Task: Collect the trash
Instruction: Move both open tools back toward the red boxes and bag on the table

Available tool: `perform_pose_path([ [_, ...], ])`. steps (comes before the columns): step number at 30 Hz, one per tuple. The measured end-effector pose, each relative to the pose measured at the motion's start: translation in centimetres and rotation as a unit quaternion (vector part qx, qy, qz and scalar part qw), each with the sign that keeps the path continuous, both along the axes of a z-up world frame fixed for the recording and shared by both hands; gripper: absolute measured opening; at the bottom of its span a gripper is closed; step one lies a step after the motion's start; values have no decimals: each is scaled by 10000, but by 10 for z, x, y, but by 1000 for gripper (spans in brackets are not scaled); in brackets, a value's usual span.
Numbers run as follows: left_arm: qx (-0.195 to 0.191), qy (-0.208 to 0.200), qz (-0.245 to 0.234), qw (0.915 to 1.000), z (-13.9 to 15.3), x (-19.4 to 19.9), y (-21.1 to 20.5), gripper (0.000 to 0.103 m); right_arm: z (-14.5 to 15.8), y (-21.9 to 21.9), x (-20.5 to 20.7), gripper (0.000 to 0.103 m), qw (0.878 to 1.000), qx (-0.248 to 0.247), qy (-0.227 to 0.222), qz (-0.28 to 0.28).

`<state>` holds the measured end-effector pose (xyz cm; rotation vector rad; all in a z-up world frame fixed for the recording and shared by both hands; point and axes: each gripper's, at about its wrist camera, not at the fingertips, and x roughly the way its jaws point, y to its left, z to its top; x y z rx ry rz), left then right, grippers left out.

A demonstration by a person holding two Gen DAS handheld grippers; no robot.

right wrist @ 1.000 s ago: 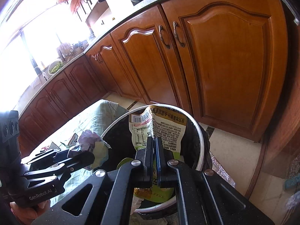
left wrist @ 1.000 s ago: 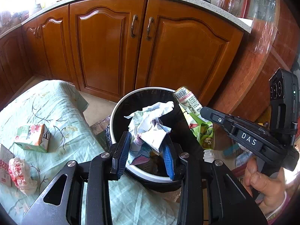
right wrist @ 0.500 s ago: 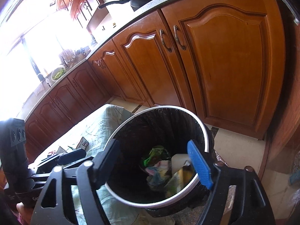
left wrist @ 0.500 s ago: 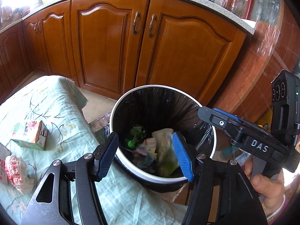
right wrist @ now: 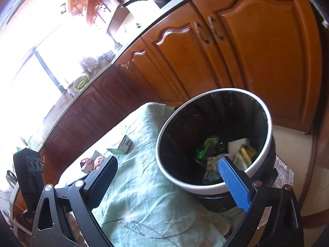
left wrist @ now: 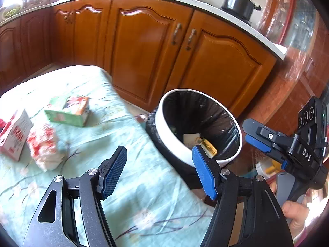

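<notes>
Bin (left wrist: 213,160): wrappers already lie at the bottom.
Left claw (left wrist: 160,171): just spread, holding nothing.
Right claw (right wrist: 168,182): just opened wide, bare.
Table (left wrist: 144,195): green carton (left wrist: 67,114), red-white packet (left wrist: 44,146), white box (left wrist: 15,134) not yet collected.

The left claw (left wrist: 159,168) pointed downward, its blue-padded jaws apart and empty, having just been opening. The right claw (right wrist: 170,177) also tilted down, jaws spread wide with nothing between them, just opened too. A hand (left wrist: 294,216) gripped the right claw's handle.
</notes>
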<state>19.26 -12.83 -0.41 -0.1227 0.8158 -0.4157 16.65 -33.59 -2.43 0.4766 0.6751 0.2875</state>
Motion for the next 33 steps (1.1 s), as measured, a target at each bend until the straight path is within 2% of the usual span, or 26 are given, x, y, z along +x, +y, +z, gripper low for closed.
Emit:
perform_pose_path([
  [10,-69,-96,606,9981,0,-34,64,71,-5,63,-14,100,9975,-178,-286,618],
  [17,-98,-17,1106,9938,-7,-47,114,71,-2,110,-17,100,9915,-621,-553,1005],
  [21,-79,9,1355,9907,-13,-51,140,71,-3,137,-14,100,9874,-915,-405,1229],
  [24,-94,19,1537,9881,-15,-52,159,71,-10,155,-3,100,9846,-1029,-21,1412],
  [26,-147,40,1658,9860,-16,-50,172,71,-15,163,3,100,9832,-926,184,1560],
  [33,-89,26,1982,9801,-12,-42,210,71,-16,193,20,99,9807,-955,155,1698],
])
